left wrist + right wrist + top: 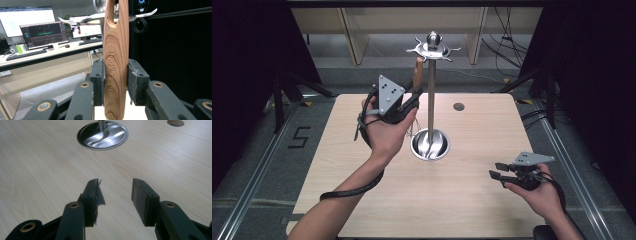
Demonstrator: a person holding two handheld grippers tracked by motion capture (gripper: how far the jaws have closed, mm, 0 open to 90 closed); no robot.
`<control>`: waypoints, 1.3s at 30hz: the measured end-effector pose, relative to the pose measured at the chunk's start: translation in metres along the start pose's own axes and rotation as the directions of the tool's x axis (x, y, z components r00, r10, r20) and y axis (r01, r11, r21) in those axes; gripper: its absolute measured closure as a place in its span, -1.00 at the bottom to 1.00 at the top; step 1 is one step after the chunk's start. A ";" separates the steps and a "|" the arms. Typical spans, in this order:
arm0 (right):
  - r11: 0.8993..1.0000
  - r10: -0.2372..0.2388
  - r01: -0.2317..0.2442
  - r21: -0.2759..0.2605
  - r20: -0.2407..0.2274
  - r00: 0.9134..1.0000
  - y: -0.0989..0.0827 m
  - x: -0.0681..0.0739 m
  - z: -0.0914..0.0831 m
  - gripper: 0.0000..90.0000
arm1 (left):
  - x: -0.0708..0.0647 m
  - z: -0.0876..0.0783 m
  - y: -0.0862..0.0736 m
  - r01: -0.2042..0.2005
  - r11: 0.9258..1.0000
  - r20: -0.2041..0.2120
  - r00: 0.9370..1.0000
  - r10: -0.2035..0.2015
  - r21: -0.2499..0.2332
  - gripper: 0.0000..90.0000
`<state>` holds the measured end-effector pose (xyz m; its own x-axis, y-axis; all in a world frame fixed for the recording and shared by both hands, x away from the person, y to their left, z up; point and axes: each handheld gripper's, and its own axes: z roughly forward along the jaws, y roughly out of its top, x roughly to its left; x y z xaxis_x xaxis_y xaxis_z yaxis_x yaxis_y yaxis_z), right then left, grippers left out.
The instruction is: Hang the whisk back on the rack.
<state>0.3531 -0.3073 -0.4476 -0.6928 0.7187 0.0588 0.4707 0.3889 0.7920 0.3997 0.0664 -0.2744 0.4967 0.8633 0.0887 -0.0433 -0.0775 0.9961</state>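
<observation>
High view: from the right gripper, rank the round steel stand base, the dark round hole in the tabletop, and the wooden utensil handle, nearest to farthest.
From the right gripper, low at the table's right:
1. Round steel stand base: mid-table, to its left.
2. Dark round hole in the tabletop: farther back, toward the far edge.
3. Wooden utensil handle: farthest, raised near the stand's hooks, clamped in the left gripper.

Even overhead light, perhaps slight softness
</observation>
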 end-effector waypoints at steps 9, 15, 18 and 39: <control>1.000 0.000 0.000 0.001 -0.001 1.000 0.000 0.000 0.000 0.29 | -0.002 0.002 0.001 -0.012 1.000 -0.016 1.000 0.012 0.005 0.52; 1.000 0.000 0.000 0.001 -0.001 1.000 0.000 0.000 0.000 0.29 | -0.002 0.003 0.001 -0.014 1.000 -0.018 1.000 0.014 0.009 0.52; 1.000 0.000 0.000 0.001 -0.001 1.000 0.000 0.000 0.000 0.29 | -0.002 0.004 0.000 -0.013 1.000 -0.020 1.000 0.013 0.011 0.52; 1.000 -0.003 0.003 0.000 -0.002 1.000 0.000 0.000 0.001 0.29 | -0.004 0.010 0.001 -0.024 1.000 -0.035 0.999 0.025 0.019 0.52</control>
<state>0.3536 -0.3072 -0.4480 -0.6956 0.7161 0.0577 0.4685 0.3913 0.7921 0.4064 0.0574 -0.2737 0.4650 0.8780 0.1135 -0.0390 -0.1077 0.9934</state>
